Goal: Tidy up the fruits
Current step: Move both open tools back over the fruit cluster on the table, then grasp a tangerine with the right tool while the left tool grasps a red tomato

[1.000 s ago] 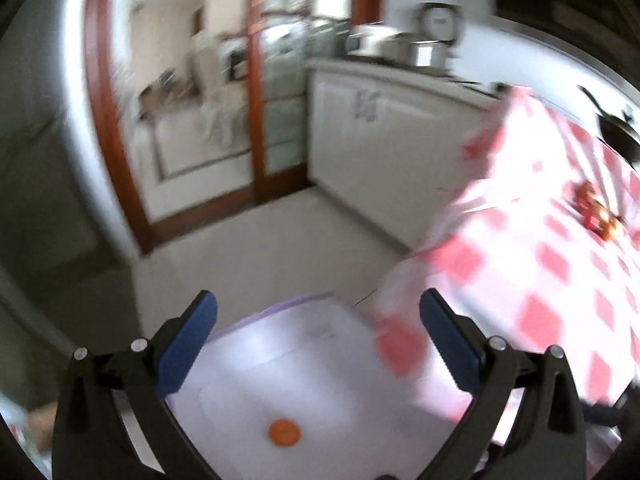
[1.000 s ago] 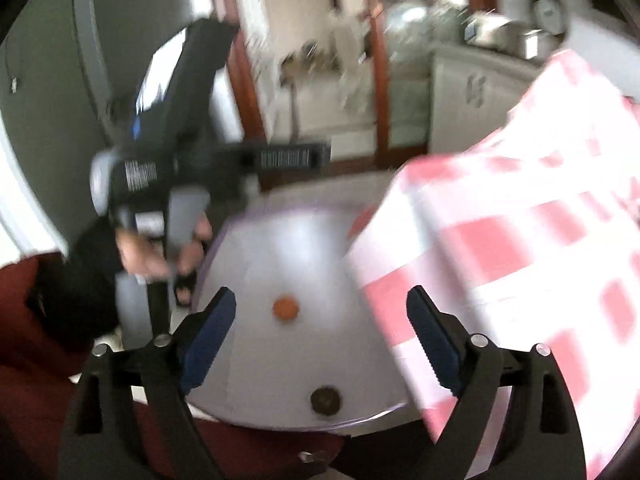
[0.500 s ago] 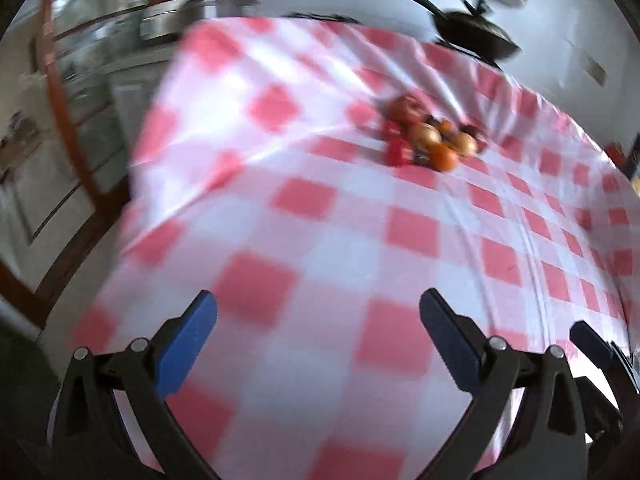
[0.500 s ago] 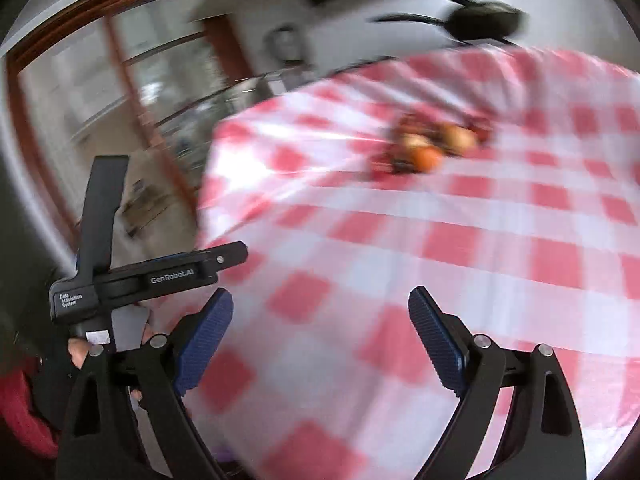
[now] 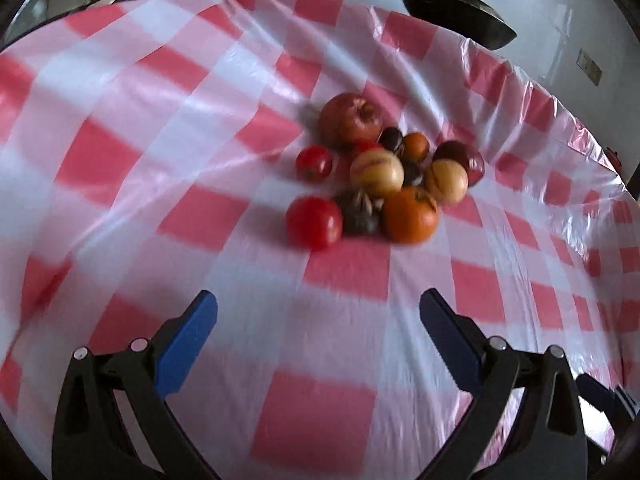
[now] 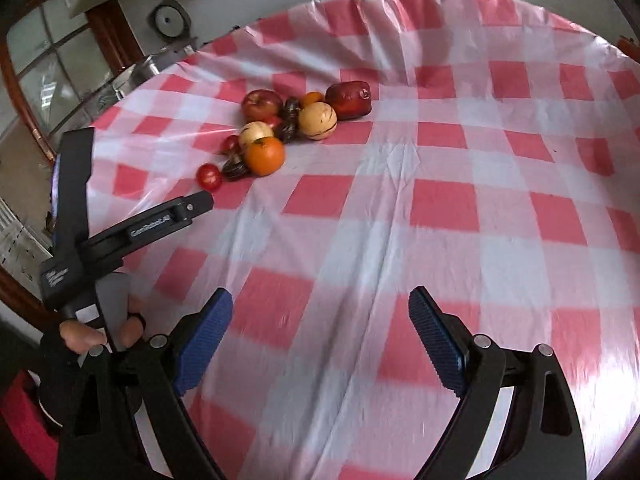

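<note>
A pile of fruit lies on the red-and-white checked tablecloth: a red apple, an orange, two pale striped round fruits, red tomatoes and small dark fruits. My left gripper hovers open and empty over the cloth, short of the pile. The right wrist view shows the same pile at upper left, with the orange and a dark red apple. My right gripper is open and empty, well short of the fruit. The left gripper's body shows at the left of that view, held by a hand.
A black pan sits beyond the table's far edge. A round clock or scale and a metal pot stand on a counter at the back. A wood-framed glass door is at the left. Bare cloth lies between the grippers and the pile.
Both grippers swung from a white tray with a small orange fruit, low beside the table, up over the table toward the fruit pile, which now looks nearer. Both stayed open.
</note>
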The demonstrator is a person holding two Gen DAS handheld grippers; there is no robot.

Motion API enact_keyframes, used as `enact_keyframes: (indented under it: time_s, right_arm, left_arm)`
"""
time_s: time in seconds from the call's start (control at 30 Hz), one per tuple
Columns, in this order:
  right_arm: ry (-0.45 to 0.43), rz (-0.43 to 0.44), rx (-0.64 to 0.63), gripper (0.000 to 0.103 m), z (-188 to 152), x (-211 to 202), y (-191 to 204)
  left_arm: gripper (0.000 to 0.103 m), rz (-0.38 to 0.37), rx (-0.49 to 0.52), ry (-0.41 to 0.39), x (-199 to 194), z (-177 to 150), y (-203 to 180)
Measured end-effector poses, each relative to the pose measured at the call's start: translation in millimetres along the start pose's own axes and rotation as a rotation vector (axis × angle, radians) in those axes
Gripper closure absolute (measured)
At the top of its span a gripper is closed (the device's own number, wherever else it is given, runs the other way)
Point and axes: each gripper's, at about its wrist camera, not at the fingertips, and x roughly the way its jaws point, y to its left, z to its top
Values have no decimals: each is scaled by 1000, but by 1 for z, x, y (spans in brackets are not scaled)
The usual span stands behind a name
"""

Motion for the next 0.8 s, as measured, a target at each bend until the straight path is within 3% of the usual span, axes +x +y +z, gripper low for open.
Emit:
enact_keyframes:
  time_s: [0.1,0.2,0.33,0.43,0.53,0.67,0.8]
  right_arm:
    - [17,-35,-13,16,16,21,1]
    - [36,-58,-16,16,30,46,4]
    - [47,-26,-38,16,45,70,14]
    - [21,-6,-64,16,60,79,19]
    - [12,12,-76,16,73,90,22]
    - [-36,31,-12,16,89,97,16]
    - [-7,72,-25,25,97,111,26]
  left_arm:
    - [2,-49,-1,14,9,8,3]
    - [2,-115,-64,58,19,9,14]
    - [2,-149,-92,5,11,7,20]
    - [2,-169,-96,10,11,7,21]
    - [2,-194,-166,21,14,8,34]
    - [2,-188,-172,13,13,7,34]
    - [2,-165,-185,-1,11,7,37]
